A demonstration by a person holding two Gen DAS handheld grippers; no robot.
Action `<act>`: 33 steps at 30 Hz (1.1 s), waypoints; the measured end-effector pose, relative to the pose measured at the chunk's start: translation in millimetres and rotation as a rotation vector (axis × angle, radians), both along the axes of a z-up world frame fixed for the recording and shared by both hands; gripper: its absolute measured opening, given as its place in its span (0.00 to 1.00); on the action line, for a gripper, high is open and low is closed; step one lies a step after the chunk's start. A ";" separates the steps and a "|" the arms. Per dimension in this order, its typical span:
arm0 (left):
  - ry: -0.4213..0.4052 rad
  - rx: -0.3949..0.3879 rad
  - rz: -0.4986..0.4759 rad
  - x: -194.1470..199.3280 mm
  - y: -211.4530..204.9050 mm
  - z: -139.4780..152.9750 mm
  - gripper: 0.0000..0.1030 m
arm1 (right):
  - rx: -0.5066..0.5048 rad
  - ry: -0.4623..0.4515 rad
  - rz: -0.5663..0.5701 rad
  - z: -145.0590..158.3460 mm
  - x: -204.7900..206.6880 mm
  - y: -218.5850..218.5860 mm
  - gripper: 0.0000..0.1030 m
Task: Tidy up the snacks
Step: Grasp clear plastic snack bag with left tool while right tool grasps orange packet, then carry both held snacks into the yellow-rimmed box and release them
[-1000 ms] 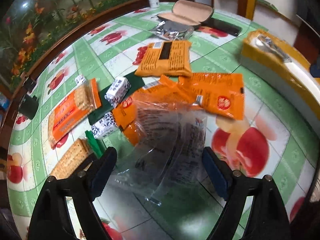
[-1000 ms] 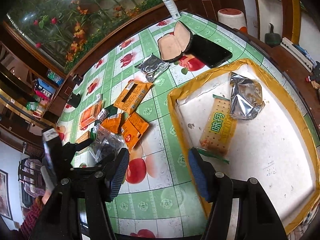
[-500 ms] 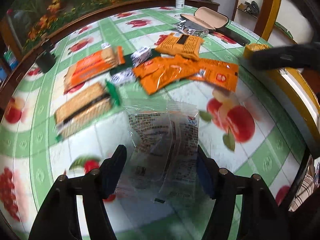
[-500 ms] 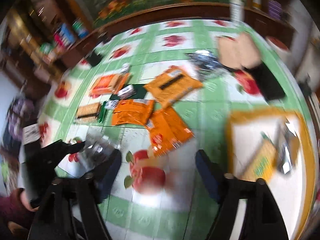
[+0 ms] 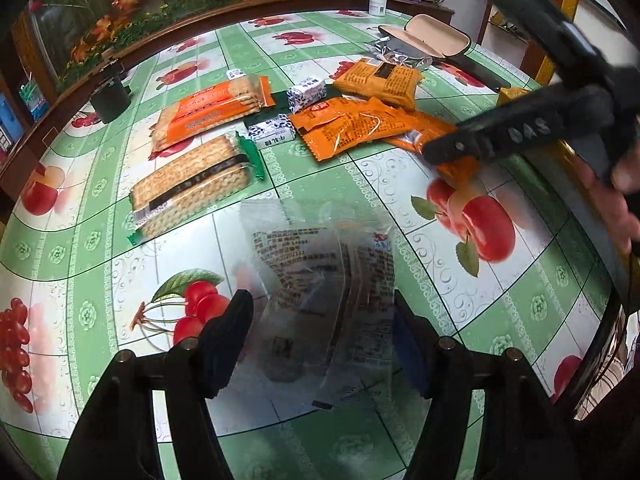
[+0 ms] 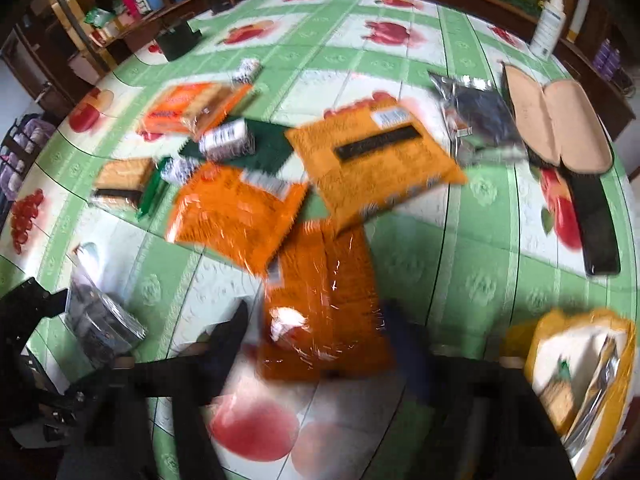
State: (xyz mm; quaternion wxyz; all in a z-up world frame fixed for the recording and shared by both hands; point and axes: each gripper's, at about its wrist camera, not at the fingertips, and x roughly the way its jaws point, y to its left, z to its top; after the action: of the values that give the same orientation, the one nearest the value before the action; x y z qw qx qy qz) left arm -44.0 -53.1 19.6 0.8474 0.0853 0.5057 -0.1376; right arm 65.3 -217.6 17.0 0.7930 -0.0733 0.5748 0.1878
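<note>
My left gripper (image 5: 320, 316) is shut on a clear printed snack bag (image 5: 320, 272), held above the fruit-patterned tablecloth near the front edge. The right wrist view shows that bag (image 6: 100, 320) at the far left. My right gripper (image 6: 316, 320) points down over an orange packet (image 6: 324, 300). Its jaws are closing with the packet between them, and a gap still shows at the left pad. One of its fingers (image 5: 500, 138) reaches across that packet in the left wrist view. This view is blurred.
Behind lie more orange packets (image 5: 344, 128), two cracker packs (image 5: 192, 184), small black-and-white boxes (image 5: 306, 94), a silver pouch (image 5: 400, 50), an open glasses case (image 5: 432, 34) and a phone (image 6: 596, 216). A yellow-rimmed tray (image 6: 540, 344) at the right holds a biscuit pack and a foil pouch.
The left gripper narrowed on the clear bag and drew it back from the orange packets. The right gripper swung from over the yellow tray to the orange packets, rolled and came lower.
</note>
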 end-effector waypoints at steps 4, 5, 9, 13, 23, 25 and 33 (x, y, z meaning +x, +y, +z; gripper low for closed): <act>0.005 -0.011 0.000 5.2 -4.6 -1.6 0.60 | 0.024 -0.003 -0.045 2.6 -25.9 -7.1 0.51; 0.004 -0.013 -0.004 6.7 -6.8 -1.4 0.59 | 0.041 -0.003 -0.073 3.3 -35.6 -10.3 0.51; -0.009 -0.022 -0.016 10.5 -14.1 -1.7 0.54 | 0.094 0.002 -0.149 4.4 -69.8 -22.4 0.49; -0.010 -0.037 -0.019 13.0 -20.8 -0.6 0.51 | 0.114 -0.011 -0.189 4.9 -96.3 -28.3 0.48; -0.001 -0.094 -0.040 12.5 -34.0 7.9 0.50 | 0.198 -0.064 -0.207 24.8 -114.5 -39.8 0.48; -0.003 -0.098 -0.041 12.9 -36.5 9.6 0.50 | 0.206 -0.070 -0.201 27.2 -114.1 -38.2 0.48; -0.032 -0.112 -0.064 14.2 -51.2 24.8 0.50 | 0.262 -0.100 -0.192 44.9 -118.8 -48.1 0.48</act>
State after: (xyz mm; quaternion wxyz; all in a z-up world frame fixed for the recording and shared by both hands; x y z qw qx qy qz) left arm -29.7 -104.3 44.4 0.8540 0.0561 0.4806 -0.1915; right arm -53.4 -265.8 61.9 0.8378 0.0767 0.5095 0.1807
